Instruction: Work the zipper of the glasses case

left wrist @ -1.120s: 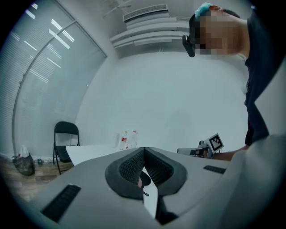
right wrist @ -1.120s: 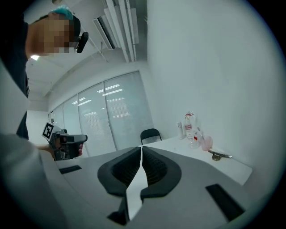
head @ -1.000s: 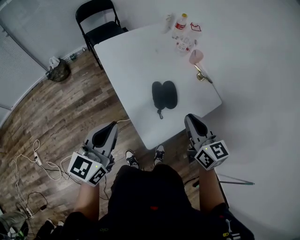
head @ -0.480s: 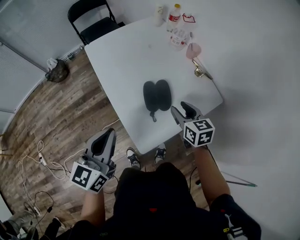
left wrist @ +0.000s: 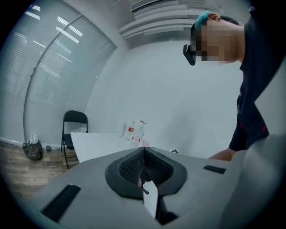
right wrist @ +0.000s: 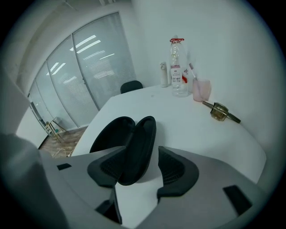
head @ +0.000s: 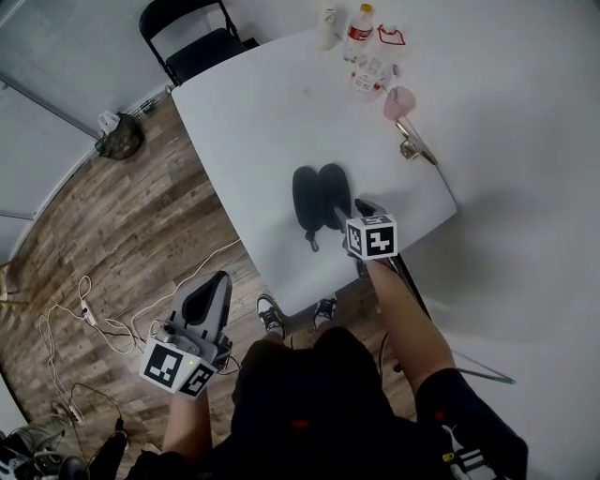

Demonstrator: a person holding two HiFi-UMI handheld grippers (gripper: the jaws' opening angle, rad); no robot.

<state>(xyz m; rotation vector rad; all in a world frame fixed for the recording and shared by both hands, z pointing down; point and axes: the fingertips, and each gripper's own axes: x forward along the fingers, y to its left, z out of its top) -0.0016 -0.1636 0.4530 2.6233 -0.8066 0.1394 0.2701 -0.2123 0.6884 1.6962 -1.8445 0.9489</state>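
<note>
Right gripper [head: 349, 214] lowered; jaws opening, seemingly straddling case [head: 320, 192].

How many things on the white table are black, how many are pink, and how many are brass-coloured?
Black oval glasses case: 1
Pink plastic cup: 1
Brass-coloured metal tool: 1
Total: 3

Black glasses case [head: 322, 195], white tabletop [head: 253, 122], brown wood-grain floor [head: 122, 234], pale pink cup [head: 397, 101], black chair [head: 208, 52], clear bottle [head: 361, 25] with red label.
</note>
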